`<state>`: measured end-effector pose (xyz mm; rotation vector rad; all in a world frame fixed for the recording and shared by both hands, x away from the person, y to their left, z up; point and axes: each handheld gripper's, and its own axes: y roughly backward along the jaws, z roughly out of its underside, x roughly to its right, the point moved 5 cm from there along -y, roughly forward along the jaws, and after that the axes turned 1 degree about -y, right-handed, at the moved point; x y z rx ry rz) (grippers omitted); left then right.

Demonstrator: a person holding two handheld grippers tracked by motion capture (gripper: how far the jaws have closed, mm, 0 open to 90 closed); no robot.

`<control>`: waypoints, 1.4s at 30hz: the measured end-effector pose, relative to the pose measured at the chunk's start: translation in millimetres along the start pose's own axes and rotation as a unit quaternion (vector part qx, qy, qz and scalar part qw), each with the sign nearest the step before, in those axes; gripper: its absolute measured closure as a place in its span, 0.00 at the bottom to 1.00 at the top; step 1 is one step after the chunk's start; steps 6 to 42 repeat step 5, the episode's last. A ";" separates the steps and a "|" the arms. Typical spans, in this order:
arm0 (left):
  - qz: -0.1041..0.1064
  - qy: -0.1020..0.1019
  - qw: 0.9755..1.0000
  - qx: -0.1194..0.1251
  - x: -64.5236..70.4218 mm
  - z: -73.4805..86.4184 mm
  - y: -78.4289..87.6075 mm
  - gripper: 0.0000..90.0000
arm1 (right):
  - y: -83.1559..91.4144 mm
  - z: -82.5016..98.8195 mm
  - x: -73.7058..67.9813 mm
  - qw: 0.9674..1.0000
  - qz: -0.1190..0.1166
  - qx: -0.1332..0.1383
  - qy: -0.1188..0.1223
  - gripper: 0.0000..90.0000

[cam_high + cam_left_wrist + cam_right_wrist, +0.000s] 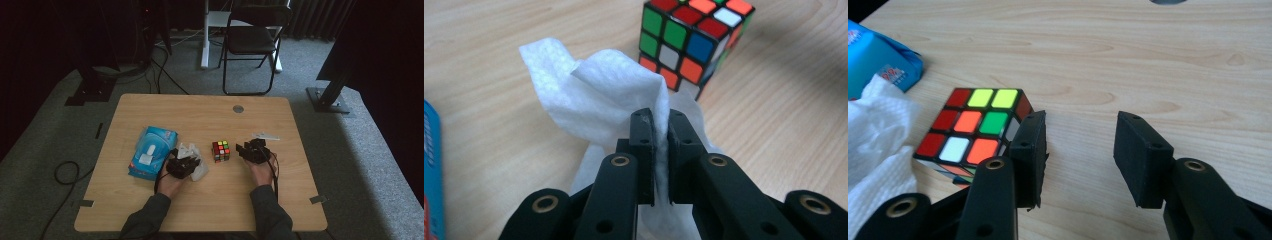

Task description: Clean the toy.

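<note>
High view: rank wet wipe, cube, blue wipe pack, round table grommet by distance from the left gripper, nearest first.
1. Wet wipe: clamped in the left gripper.
2. Blue wipe pack: just left.
3. Cube: right; close to the pack's distance.
4. Grommet: far edge.

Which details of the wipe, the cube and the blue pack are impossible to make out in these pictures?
- Wet-wipe pack: its print is too small in the high view; the frame edge cuts it off in both gripper views.
- White wipe: its lower part is hidden behind the left gripper, which is clamped on it.
- Rubik's cube: one corner sits behind a jaw of the open right gripper; its underside is hidden against the table.
</note>
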<state>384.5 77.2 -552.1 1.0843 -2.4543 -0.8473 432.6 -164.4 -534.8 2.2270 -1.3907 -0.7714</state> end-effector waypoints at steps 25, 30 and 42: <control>-0.001 0.000 1.000 -0.004 0.3 2.7 0.1 0.93 | -1.0 4.0 2.2 1.000 0.008 -0.004 0.007 0.59; -0.001 0.000 1.000 -0.004 0.3 2.7 0.1 0.93 | -1.0 4.0 2.2 1.000 0.008 -0.004 0.007 0.59; -0.001 0.000 1.000 -0.004 0.3 2.7 0.1 0.93 | -1.0 4.0 2.2 1.000 0.008 -0.004 0.007 0.59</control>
